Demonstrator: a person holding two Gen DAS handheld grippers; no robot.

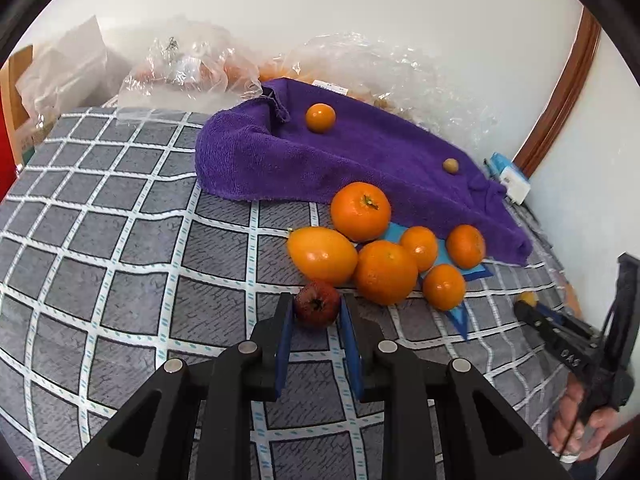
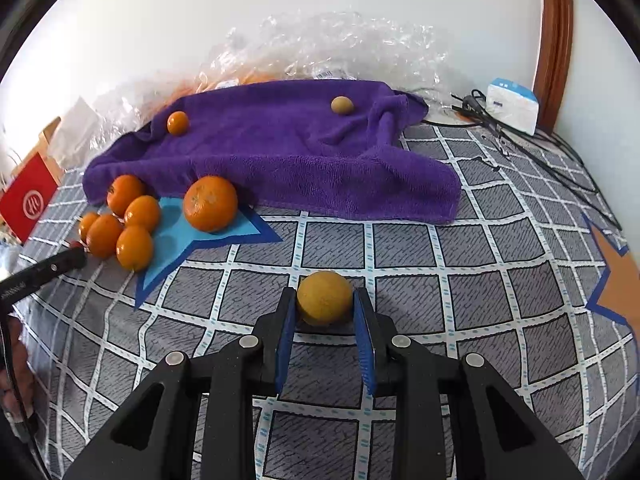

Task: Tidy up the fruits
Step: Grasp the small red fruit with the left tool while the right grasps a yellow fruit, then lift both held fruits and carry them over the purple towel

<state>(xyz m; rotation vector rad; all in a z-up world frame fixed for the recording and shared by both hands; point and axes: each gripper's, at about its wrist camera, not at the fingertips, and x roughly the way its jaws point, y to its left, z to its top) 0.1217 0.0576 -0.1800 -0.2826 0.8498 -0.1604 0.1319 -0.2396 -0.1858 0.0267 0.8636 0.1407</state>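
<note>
A: Left wrist view: the left gripper (image 1: pixel 316 312) has its fingers narrowed onto a small dark red fruit (image 1: pixel 317 304) that sits on the grey checked cloth (image 1: pixel 120 240).

B: And just beyond it?

A: A cluster of oranges (image 1: pixel 386 272) lies partly on a blue star mat (image 1: pixel 460 312), beside a purple towel (image 1: pixel 280 152). A small orange (image 1: pixel 320 117) and a tan round fruit (image 1: pixel 450 165) rest on the towel.

B: Right wrist view?

A: The right gripper (image 2: pixel 325 308) grips a yellow round fruit (image 2: pixel 325 298) between its fingers, low against the cloth, well apart from the cluster. An orange star mat (image 2: pixel 620 280) shows at the right edge, a white-and-blue box (image 2: pixel 512 104) and black cables (image 2: pixel 520 136) farther back.
</note>
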